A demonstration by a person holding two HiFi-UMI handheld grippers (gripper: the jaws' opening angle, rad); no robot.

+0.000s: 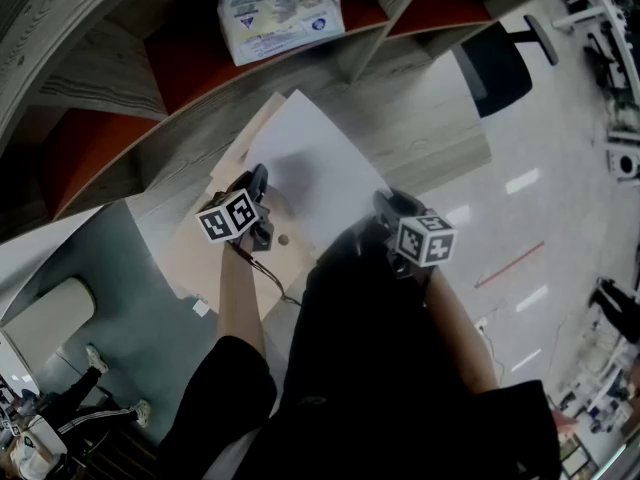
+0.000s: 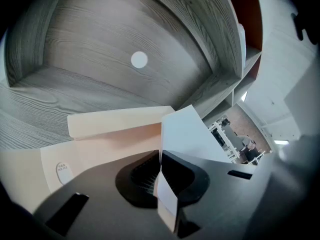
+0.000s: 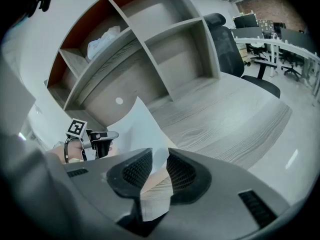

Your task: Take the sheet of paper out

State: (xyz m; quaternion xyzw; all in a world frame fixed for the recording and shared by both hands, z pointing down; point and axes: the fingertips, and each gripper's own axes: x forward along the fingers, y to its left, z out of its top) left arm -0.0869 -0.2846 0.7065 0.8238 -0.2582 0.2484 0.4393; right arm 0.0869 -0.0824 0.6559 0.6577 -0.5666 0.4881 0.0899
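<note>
A white sheet of paper (image 1: 310, 158) lies angled over a tan envelope (image 1: 225, 258) on the wooden desk (image 1: 420, 118). My left gripper (image 1: 258, 180) is at the sheet's left edge. In the left gripper view its jaws (image 2: 161, 176) are shut on that sheet (image 2: 187, 134), with the envelope (image 2: 115, 129) and its raised flap to the left. My right gripper (image 1: 386, 204) is at the sheet's right corner. In the right gripper view the curled sheet (image 3: 137, 124) runs between the jaws (image 3: 159, 171), which stand slightly apart and do not pinch it. The left gripper (image 3: 102, 136) shows beyond.
A wooden shelf unit with orange backs rises behind the desk, with a white plastic packet (image 1: 280, 8) in one bay. A black office chair (image 1: 495, 68) stands at the right of the desk. A white round sticker (image 2: 139, 60) marks the shelf's back panel.
</note>
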